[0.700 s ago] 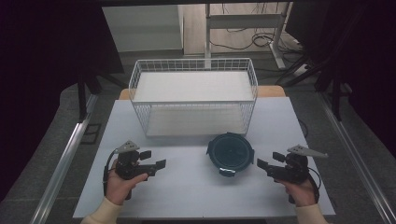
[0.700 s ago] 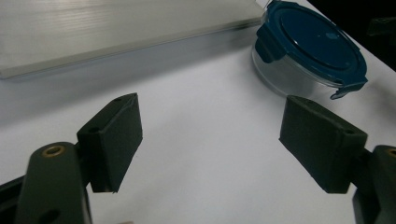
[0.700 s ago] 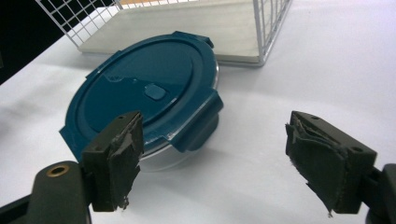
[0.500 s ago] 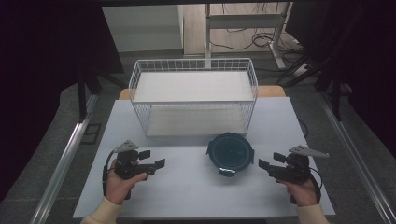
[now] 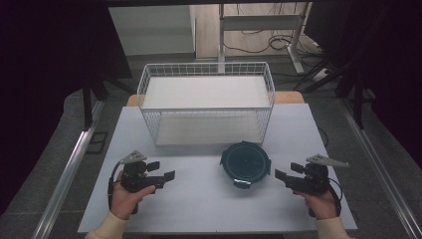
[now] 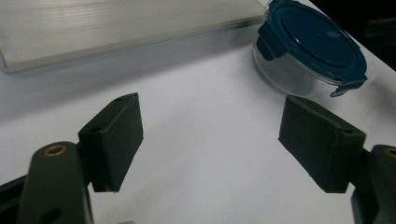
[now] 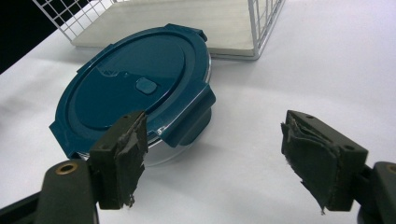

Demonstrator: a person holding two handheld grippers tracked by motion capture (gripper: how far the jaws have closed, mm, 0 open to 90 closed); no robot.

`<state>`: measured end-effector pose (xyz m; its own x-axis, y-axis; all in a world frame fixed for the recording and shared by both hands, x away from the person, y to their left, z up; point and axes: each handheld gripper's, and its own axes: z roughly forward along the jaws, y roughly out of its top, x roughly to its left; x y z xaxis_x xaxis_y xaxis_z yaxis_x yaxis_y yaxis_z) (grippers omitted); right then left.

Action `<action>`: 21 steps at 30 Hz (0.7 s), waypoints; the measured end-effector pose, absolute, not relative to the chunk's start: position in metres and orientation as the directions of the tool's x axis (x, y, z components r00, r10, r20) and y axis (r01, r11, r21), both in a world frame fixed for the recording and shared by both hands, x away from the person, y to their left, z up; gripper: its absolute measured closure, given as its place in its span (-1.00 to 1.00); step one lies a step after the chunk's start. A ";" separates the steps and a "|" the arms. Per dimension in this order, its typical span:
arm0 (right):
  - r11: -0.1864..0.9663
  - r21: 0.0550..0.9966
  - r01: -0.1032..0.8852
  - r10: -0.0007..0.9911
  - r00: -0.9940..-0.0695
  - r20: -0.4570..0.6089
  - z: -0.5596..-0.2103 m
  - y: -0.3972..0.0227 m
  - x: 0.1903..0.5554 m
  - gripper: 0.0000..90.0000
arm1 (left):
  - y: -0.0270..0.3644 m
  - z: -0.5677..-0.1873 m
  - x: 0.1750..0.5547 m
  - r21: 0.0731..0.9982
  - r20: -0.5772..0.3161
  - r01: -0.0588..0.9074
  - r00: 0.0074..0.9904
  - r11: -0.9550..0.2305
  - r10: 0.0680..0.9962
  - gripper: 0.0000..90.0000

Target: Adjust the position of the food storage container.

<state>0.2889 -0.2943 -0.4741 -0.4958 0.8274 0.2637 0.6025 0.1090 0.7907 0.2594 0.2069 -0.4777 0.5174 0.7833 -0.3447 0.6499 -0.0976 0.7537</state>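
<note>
Left fingers [image 5: 170,175]: spread wide, nothing between them, near the tabletop's [image 5: 199,209] front left.
Right fingers [image 5: 279,174]: spread wide, empty, just right of the container [image 5: 245,163].
Change: both hands sit almost as they did a moment ago; no grasp begun.
Container: lid clipped on, mid-tabletop, before the wire basket [image 5: 206,102].
Hard to make out: its contents.
</note>
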 end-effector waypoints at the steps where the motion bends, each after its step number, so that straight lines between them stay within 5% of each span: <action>1: 0.110 0.791 0.602 0.827 -0.496 0.263 -0.474 -0.294 0.289 -0.49 | 0.207 -0.478 0.259 0.753 -0.347 0.651 0.517 -0.096 0.783 -0.53; 21: 0.117 0.803 0.584 0.844 -0.485 0.230 -0.470 -0.295 0.288 -0.45 | 0.206 -0.480 0.261 0.749 -0.348 0.656 0.511 -0.095 0.786 -0.53</action>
